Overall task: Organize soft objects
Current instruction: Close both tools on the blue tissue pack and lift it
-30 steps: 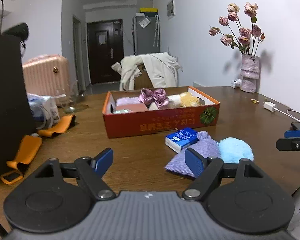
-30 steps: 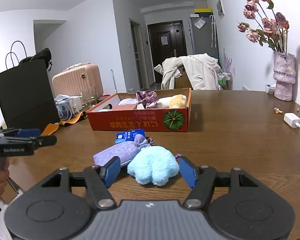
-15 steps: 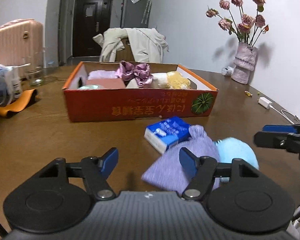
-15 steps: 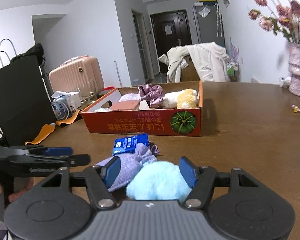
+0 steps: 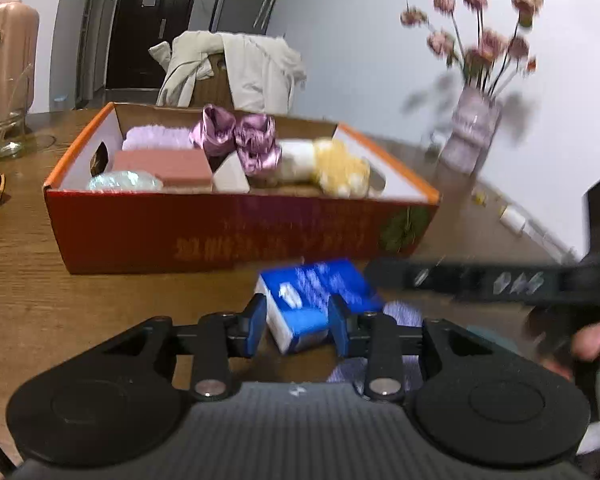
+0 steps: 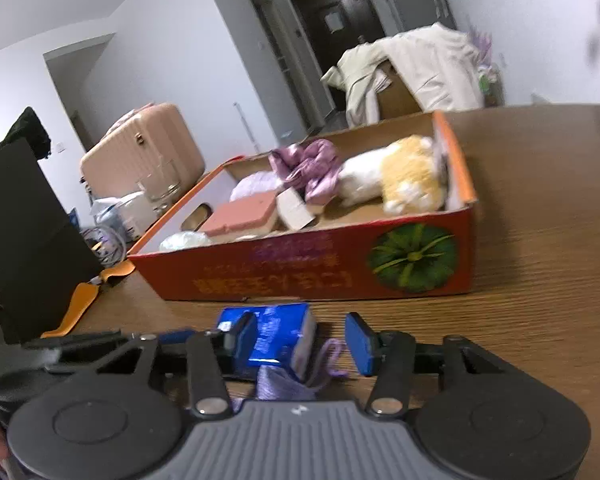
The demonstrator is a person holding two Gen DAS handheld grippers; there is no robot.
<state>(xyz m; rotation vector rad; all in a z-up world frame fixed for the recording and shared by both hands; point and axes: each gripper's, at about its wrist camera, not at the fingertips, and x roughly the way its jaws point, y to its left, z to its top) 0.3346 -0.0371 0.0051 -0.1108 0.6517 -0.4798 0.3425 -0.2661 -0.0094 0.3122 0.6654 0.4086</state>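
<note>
On the wooden table (image 5: pixel 28 288), near the red box (image 5: pixel 140 228), the left gripper (image 5: pixel 298 326) has narrow jaws around the blue pack (image 5: pixel 312 300). Right gripper (image 6: pixel 300 344) hovers low, jaws wide, over the purple pouch (image 6: pixel 280 384).

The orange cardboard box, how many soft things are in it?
6 visible in the orange cardboard box: lilac towel, purple scrunchie, pink sponge, pale green bundle, white wedge, yellow-white plush. Others may hide.

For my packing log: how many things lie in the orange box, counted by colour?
Purple or lilac: 2, fluffy pad and satin bundle
Pink: 1, block
White: 1, wedge
Pale green: 1, wad
White and yellow: 1, plush
Total: 6
</note>
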